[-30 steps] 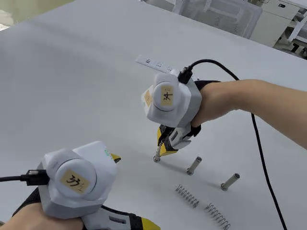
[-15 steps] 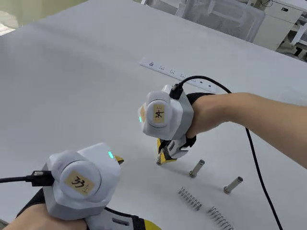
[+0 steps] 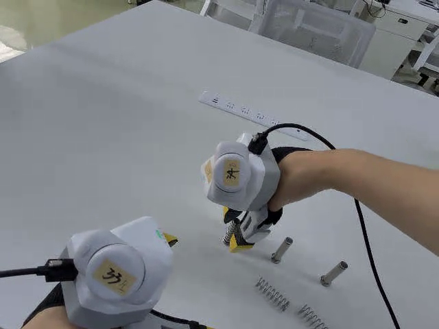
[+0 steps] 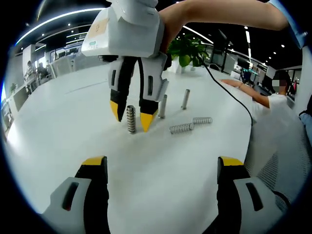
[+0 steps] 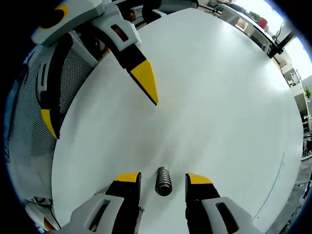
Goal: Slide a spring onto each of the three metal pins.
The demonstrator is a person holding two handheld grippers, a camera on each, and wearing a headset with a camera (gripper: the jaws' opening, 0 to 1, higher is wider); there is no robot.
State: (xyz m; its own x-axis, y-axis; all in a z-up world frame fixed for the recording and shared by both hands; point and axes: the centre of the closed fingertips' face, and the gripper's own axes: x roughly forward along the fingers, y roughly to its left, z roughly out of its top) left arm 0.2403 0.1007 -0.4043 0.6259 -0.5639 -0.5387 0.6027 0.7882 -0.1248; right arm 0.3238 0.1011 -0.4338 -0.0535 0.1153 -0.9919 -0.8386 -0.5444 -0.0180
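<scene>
Right hand-held gripper (image 3: 236, 240) just let go, jaws apart around the spring (image 5: 163, 181) now sitting on pin 1 (image 4: 131, 130). Left hand-held gripper (image 4: 162, 162) idle, jaws apart, empty. 2 springs (image 3: 272, 293) and 2 bare pins (image 3: 281, 249) left on the counter (image 3: 123, 137).

Your right forearm (image 3: 357, 178) reaches in from 3 o'clock, with the right gripper (image 3: 236, 238) aimed down, jaws narrowly parted. Your left gripper (image 4: 161, 163) sits at 7 o'clock, jaws spread wide.

White table (image 3: 103, 103), silver pins (image 3: 280, 249), silver springs (image 3: 272, 293), white right gripper (image 3: 236, 241) with yellow tips, black cable (image 3: 363, 226)
</scene>
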